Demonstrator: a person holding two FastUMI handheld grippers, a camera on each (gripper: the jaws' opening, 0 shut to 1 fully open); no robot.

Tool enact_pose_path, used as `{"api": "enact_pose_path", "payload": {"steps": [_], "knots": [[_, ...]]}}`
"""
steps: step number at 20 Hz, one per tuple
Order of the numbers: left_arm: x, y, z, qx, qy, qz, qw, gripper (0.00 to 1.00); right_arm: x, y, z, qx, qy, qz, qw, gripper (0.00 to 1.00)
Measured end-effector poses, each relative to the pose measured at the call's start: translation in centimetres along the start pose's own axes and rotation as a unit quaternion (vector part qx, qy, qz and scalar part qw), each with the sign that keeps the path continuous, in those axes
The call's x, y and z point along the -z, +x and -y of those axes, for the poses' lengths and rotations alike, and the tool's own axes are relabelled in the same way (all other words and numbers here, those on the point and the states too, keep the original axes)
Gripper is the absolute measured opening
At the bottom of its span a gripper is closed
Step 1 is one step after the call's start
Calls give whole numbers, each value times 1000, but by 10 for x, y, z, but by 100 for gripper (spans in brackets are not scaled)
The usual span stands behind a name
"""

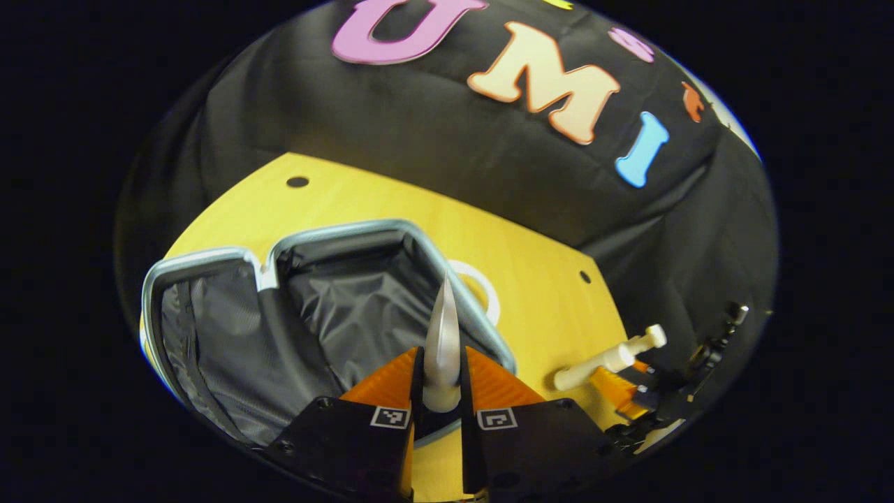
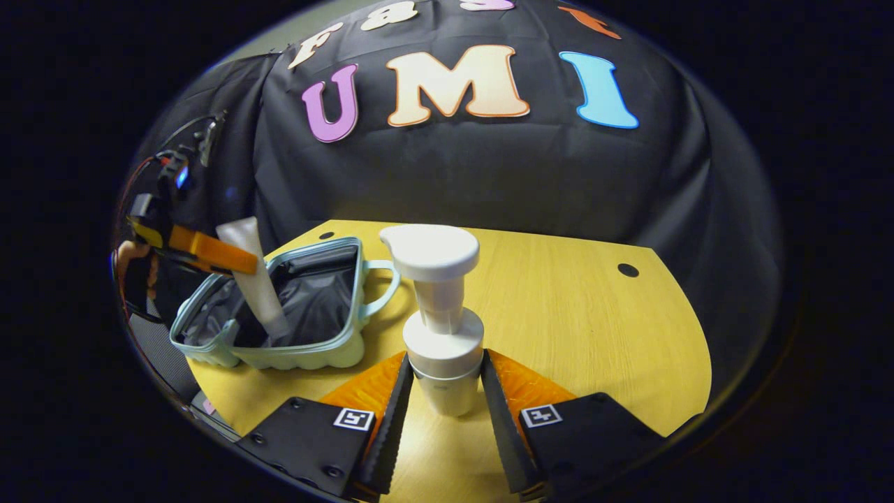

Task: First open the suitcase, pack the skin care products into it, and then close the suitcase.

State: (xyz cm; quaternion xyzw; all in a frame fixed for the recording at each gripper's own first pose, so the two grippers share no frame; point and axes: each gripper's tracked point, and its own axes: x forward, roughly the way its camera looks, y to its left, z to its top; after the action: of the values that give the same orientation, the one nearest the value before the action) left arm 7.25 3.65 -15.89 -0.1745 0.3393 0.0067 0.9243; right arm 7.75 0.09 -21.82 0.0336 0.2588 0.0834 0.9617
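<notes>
A small mint-green suitcase [image 1: 209, 262] lies open on the yellow table [image 1: 538, 286], its dark lining showing. My left gripper [image 1: 442, 355] is shut on a pale tube [image 1: 444, 318], seen edge-on over the case's right rim. In the right gripper view that left gripper [image 2: 209, 253] holds the tube [image 2: 255, 279] slanted, its lower end inside the suitcase [image 2: 300, 353]. My right gripper [image 2: 445, 358] is shut on a white pump bottle [image 2: 431, 253], gripping its body above the table to the right of the case. The left gripper view shows this bottle [image 1: 611, 358] tilted at the far right.
The suitcase's handle [image 2: 385, 285] points toward the table's middle. The yellow table [image 2: 580, 328] has small round holes [image 2: 627, 270] near its back edge, with black cloth wall behind. A hand [image 2: 131, 265] holds the left gripper at the table's left edge.
</notes>
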Motion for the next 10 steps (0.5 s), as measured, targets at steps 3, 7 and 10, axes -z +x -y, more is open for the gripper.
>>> {"api": "enact_pose_path", "payload": {"steps": [3, 7, 10], "knots": [[18, 12, -19, -13, -14, -45, 999, 20, -23, -10, -30, -20, -19, 2, 1000, 60], [14, 27, -28, -15, -23, -35, 999, 24, -68, -12, -76, -53, -39, 20, 998, 61], [-1, 16, -33, -9, -30, -14, 999, 64, -87, 0, -106, -77, -40, 24, 996, 62]]}}
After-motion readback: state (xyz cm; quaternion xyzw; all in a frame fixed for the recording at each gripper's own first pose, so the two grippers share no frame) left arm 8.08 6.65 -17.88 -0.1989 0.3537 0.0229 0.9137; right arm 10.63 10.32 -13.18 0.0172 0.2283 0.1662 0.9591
